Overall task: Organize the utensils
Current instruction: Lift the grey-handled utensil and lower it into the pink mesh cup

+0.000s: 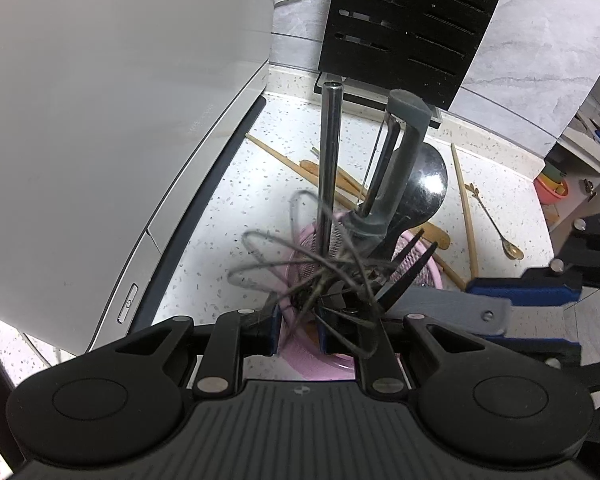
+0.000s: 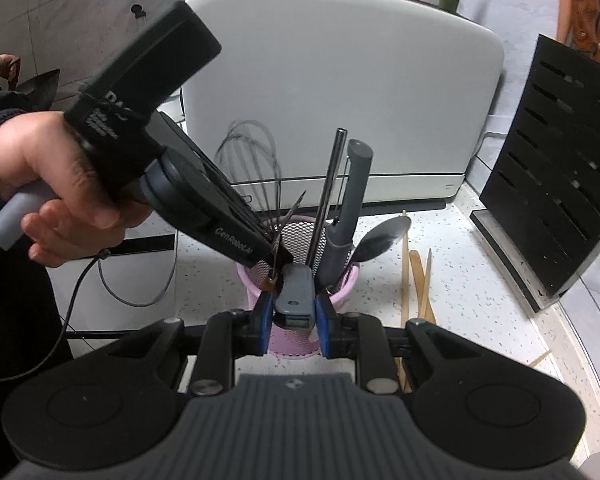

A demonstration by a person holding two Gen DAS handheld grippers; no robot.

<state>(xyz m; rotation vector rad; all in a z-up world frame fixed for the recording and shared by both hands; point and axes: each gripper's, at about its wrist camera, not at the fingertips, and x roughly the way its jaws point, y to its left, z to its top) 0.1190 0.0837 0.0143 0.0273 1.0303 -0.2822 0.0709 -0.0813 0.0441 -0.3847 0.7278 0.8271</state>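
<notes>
KITCHEN DESK, MID-TIDY: The right gripper (image 2: 293, 320), its fingers clamped on the flat grey handle of a black-pronged serving utensil (image 2: 294, 300), brings the prongs in over a pink wire-mesh utensil holder (image 2: 342, 294) on the white speckled desk (image 1: 236, 208). The left gripper (image 1: 299, 332), held in a person's hand (image 2: 48, 184), meets the holder's rim at about 9 o'clock in the right-wrist view. Its fingers are close together astride that rim, though whether they actually bite it cannot be told. The holder is already crowded, which is the likely source of trouble. The prongs could snag in the loops of the wire whisk (image 2: 252, 160), or knock the tall steel tube (image 2: 332, 188) and the grey peeler (image 2: 350, 200), and a light holder that is not firmly steadied could tip and spill. Four pieces stand in the holder: one whisk, one tube, one peeler and one glossy black spoon (image 1: 428, 188). The pronged utensil would make five. Loose on the desk, from 12 to 3 o'clock of the holder in the left-wrist view, lie at least four pale wooden sticks and paddles (image 1: 465, 208) and one slim gold spoon (image 1: 500, 232). One black slotted knife block (image 1: 412, 20) stands at 12 o'clock, and one white appliance (image 1: 100, 120) at 9.
</notes>
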